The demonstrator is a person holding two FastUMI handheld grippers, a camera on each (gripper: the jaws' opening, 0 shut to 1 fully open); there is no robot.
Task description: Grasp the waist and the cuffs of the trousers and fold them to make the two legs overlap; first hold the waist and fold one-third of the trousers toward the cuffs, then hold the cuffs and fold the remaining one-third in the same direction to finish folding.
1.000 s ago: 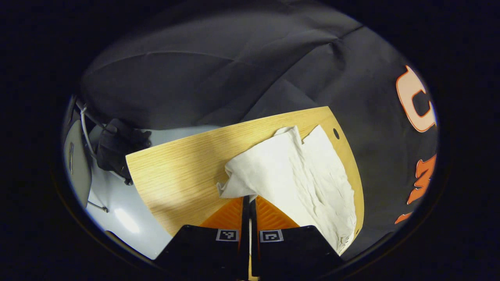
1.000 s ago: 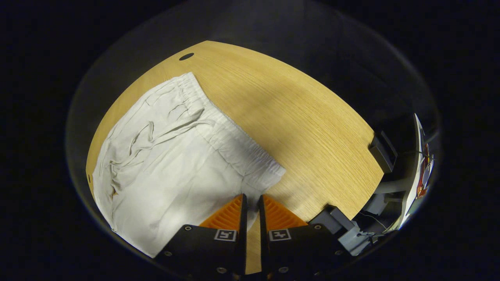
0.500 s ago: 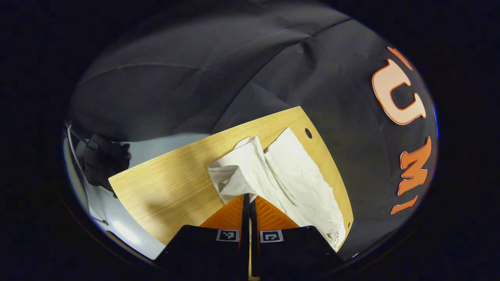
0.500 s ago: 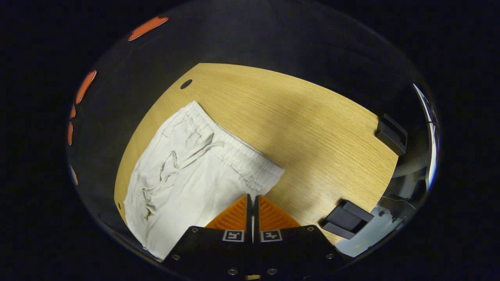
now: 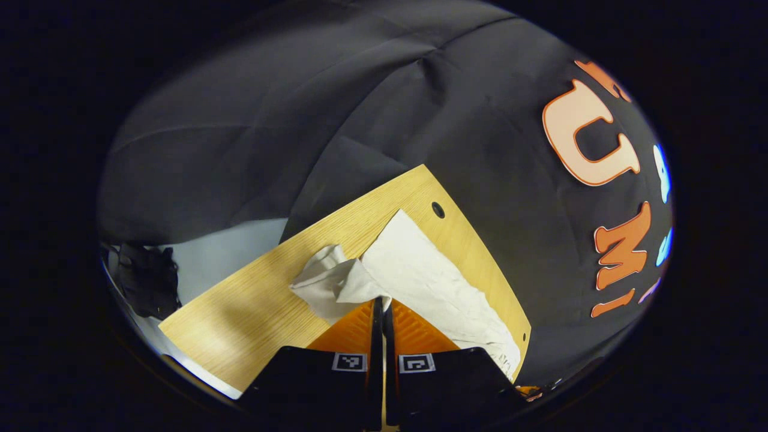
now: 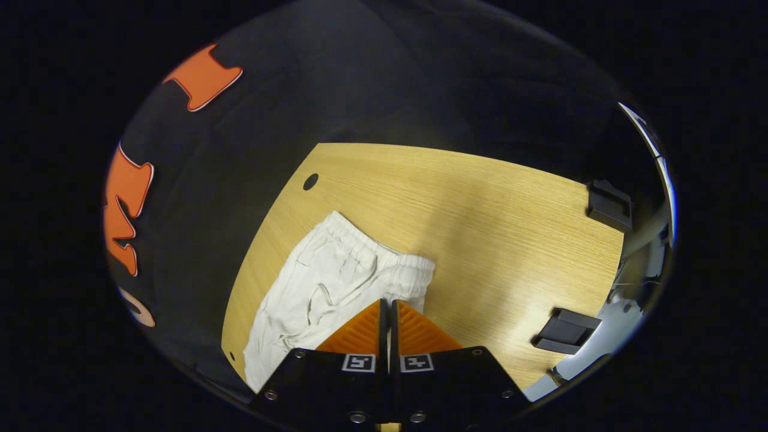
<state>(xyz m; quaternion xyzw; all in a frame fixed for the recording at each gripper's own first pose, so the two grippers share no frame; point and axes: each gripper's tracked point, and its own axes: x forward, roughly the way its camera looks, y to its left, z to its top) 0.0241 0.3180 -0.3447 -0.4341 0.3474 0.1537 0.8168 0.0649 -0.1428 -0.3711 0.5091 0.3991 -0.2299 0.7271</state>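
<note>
Both grippers, left [image 5: 382,300] and right [image 6: 388,302], fingers pinched on the white cotton trousers [image 6: 324,288], have lifted higher above the light wooden counter [image 6: 480,228]; the leg-overlapping fold is underway.

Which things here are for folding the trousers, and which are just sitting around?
For the job:
trousers
left gripper, shut on the cuff end
right gripper, shut on the waist end
table

Just lying about:
two black blocks at the table's edge
dark bundle on the floor
</note>
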